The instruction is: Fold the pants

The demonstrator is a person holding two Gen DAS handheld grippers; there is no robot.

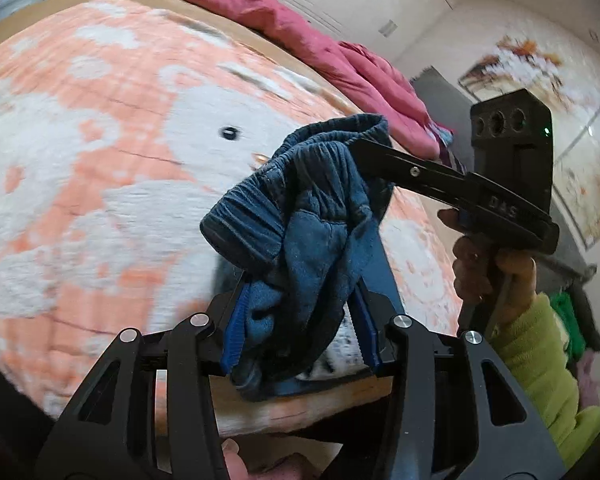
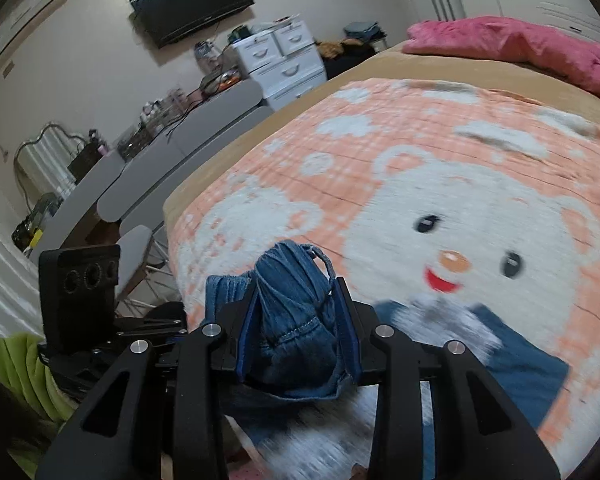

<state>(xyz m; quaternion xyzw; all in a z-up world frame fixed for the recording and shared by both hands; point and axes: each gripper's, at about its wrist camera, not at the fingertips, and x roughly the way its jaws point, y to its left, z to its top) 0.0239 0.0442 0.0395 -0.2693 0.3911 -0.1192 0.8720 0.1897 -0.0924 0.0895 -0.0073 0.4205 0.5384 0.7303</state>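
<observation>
Blue denim pants with an elastic waistband [image 1: 300,216] hang bunched between my two grippers, lifted above the bed. My left gripper [image 1: 300,280] is shut on a bunch of the fabric. My right gripper comes in from the right in the left wrist view [image 1: 374,156] and grips the waistband. In the right wrist view my right gripper [image 2: 296,304] is shut on the bunched pants [image 2: 292,280]. The left gripper's body [image 2: 80,300] shows at the left there. The rest of the pants hangs below, hidden.
The bed carries an orange and white bear-print blanket [image 2: 440,184], which also shows in the left wrist view [image 1: 100,140]. A pink quilt [image 1: 300,36] lies along its far side. Grey desks [image 2: 160,160], white drawers [image 2: 284,60] and a wall TV [image 2: 192,0] stand beyond the bed.
</observation>
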